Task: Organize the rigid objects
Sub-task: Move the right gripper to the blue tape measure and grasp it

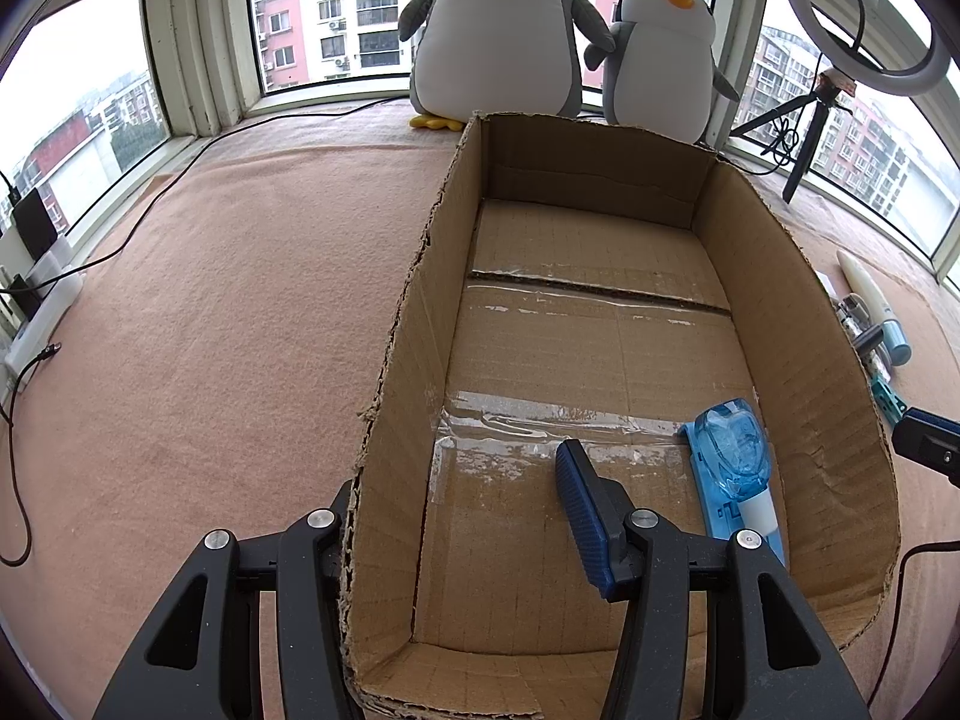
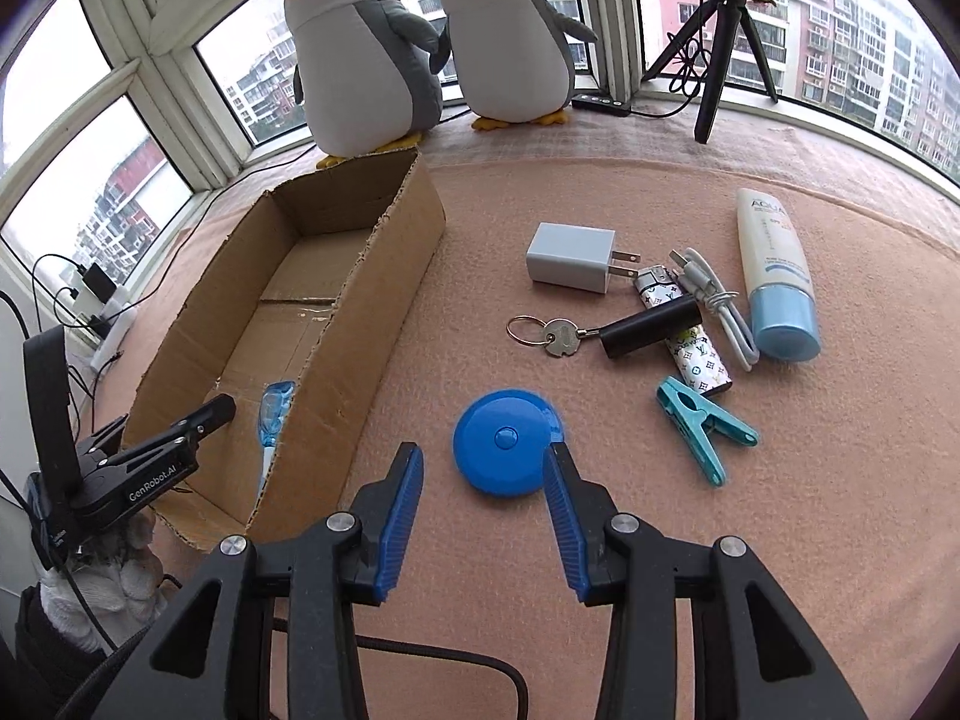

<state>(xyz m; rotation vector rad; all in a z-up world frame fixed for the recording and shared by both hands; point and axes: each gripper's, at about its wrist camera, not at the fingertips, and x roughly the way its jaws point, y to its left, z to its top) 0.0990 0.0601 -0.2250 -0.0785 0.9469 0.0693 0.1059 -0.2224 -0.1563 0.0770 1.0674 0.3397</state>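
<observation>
Presently: right gripper (image 2: 483,501), jaws apart, hangs just short of the blue tape measure (image 2: 503,443) on the worktop — round, slick casing likely to squirt sideways if pinched off-centre; left gripper (image 1: 462,516) straddles the cardboard box (image 1: 414,324) wall, spread wide.

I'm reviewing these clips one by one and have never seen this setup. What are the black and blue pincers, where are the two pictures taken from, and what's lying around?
No robot here: a person holds a two-finger claw in each hand, with a wide-angle camera on each looking along its fingers.

One picture is from the left claw, which straddles the near left wall of the cardboard box; it is open and holds nothing. One item already lies inside: a blue clear-topped packet.

The other is from the right claw, open around a round blue tape measure on the pink cloth, not yet gripping.

Still outside: a charger plug, key on a ring, black cylinder, patterned lighter, white cable, cream tube, teal clothespin. Two plush penguins sit by the window.
</observation>
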